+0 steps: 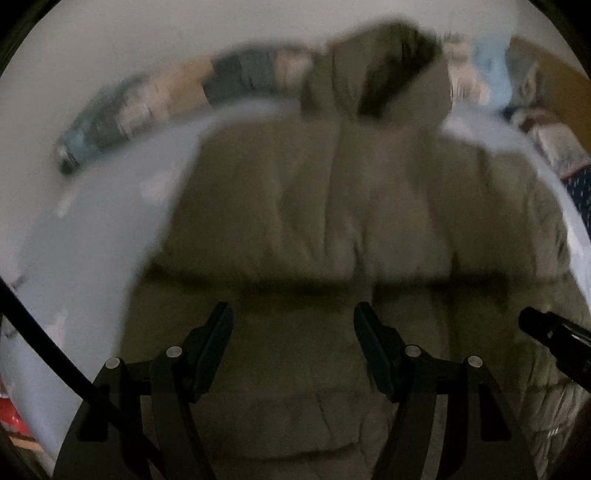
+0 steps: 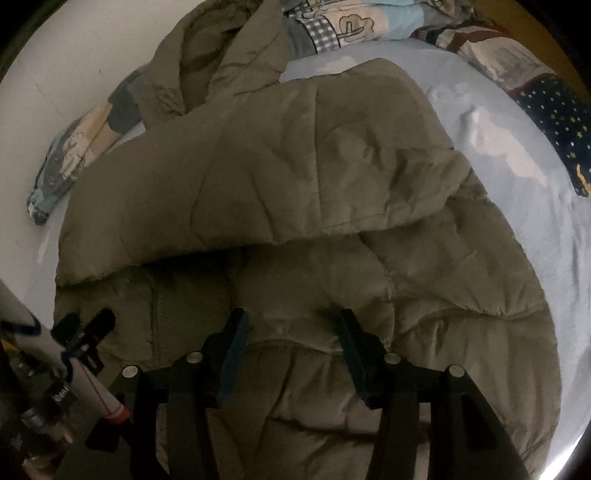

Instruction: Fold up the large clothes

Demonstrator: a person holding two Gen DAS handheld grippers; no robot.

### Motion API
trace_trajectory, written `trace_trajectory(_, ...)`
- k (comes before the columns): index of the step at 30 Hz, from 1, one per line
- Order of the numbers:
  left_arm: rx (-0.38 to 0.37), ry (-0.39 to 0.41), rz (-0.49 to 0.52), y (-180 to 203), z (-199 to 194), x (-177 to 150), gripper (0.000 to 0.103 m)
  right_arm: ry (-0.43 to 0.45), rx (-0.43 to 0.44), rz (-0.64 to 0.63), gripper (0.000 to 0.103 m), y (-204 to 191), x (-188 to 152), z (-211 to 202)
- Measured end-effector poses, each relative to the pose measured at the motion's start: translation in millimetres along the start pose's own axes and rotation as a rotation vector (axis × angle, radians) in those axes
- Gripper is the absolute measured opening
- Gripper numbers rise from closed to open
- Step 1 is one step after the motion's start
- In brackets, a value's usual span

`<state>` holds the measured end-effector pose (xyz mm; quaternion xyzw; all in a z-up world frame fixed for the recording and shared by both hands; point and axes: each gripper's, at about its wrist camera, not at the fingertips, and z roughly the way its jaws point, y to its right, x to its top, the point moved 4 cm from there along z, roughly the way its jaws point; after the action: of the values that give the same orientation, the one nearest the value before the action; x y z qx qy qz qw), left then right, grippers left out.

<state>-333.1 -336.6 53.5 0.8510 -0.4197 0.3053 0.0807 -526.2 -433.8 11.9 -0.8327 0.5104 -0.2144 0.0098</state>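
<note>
Hovering over the coat, both sets of jaws stand spread with nothing between the pads: the left gripper (image 1: 293, 347) hangs above the quilted body, and the right gripper (image 2: 291, 345) sits low over a stitched seam near the coat's near end without pinching it. The olive puffer coat (image 2: 295, 166) lies across the middle of the bed (image 2: 517, 206), on a pale blue sheet, its hood (image 2: 221, 59) toward the far edge by the patterned bedding (image 2: 343, 26) against the wall. One padded panel is already laid over the body, its edge running crosswise just beyond the right jaws. I judge the coat bulky but light, soft and springy, with a slick shell that will slide and puff back open. The best hold looks like a hem or stitched seam, taken deep, one gripper at each corner of the near end.
</note>
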Motion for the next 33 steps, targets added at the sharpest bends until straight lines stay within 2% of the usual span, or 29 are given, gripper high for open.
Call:
trace_trajectory(2,0.025,0.098,0.007,-4.9,-16.0,14.2,0.067,0.041,0.04,0.014,0.056,-2.6,4.9,-11.3)
trace_trajectory(4,0.041,0.148,0.003,-13.6,-21.7,26.8,0.075,0.115,0.058,-0.003,0.056,-4.9,14.0,-27.9)
trace_trajectory(7,0.057,0.131,-0.037,-31.5,-10.3,37.8,0.075,0.222,0.069,0.001,0.056,0.5,34.5,-51.7)
trace_trajectory(10,0.046,0.058,-0.079,-49.0,10.2,41.0,0.075,0.302,0.044,0.003,0.057,5.3,61.7,-68.2)
trace_trajectory(12,0.047,0.02,-0.083,-52.7,21.1,39.9,0.075,0.302,0.031,0.009,0.059,9.7,83.3,-70.4)
trace_trajectory(16,0.015,-0.047,-0.115,-51.9,35.5,36.5,0.075,0.303,0.019,0.052,0.061,8.0,162.5,-64.9)
trace_trajectory(19,-0.002,-0.039,-0.129,-48.5,35.6,39.2,0.075,0.295,0.019,0.099,0.063,3.0,227.8,-52.1)
trace_trajectory(20,-0.002,-0.034,-0.121,-46.6,34.8,40.6,0.075,0.296,0.007,0.085,0.068,-2.0,247.3,-46.4)
trace_trajectory(22,0.009,-0.019,-0.095,-43.0,32.6,41.1,0.075,0.295,-0.016,0.067,0.069,-11.5,282.3,-29.0)
trace_trajectory(25,0.019,-0.001,-0.06,-41.5,30.9,42.7,0.075,0.291,-0.099,0.064,0.071,-19.0,324.9,0.7)
trace_trajectory(28,0.0,0.017,-0.047,-45.1,29.6,47.8,0.075,0.3,-0.157,0.077,0.071,-19.8,351.5,25.1)
trace_trajectory(31,0.013,0.042,-0.047,-50.6,27.0,51.6,0.075,0.286,-0.165,0.1,0.07,-17.1,367.0,51.3)
trace_trajectory(32,0.016,0.048,-0.054,-52.6,26.2,53.3,0.075,0.268,-0.14,0.097,0.065,-18.0,369.5,61.3)
trace_trajectory(33,0.014,0.051,-0.059,-52.9,25.6,54.6,0.075,0.262,-0.119,0.082,0.019,-19.9,370.0,66.5)
